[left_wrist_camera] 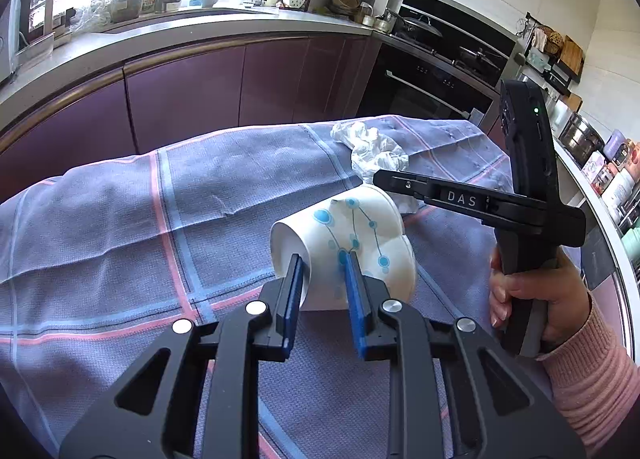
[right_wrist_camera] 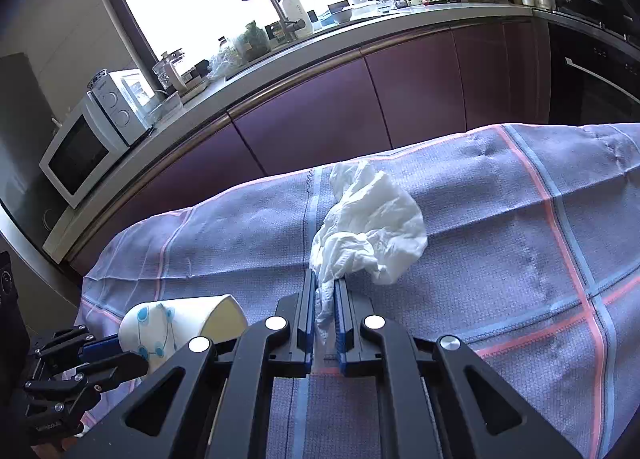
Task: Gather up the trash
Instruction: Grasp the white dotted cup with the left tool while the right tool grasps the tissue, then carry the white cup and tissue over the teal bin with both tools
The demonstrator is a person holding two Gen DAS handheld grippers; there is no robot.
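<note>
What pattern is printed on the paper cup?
White paper cup with blue dots joined by thin lines; clearest in the left wrist view.

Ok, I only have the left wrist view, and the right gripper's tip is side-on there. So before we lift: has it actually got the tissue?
Observer: Yes. The right gripper is shut on the tissue, which is pinched between its blue pads.
Operator: A good bite?
Observer: Only a thin tail is in the pads; the crumpled bulk sits beyond the fingertips.
Operator: Is it off the table?
Observer: Not that I can tell; the bulk appears to rest on the checked cloth.
</note>
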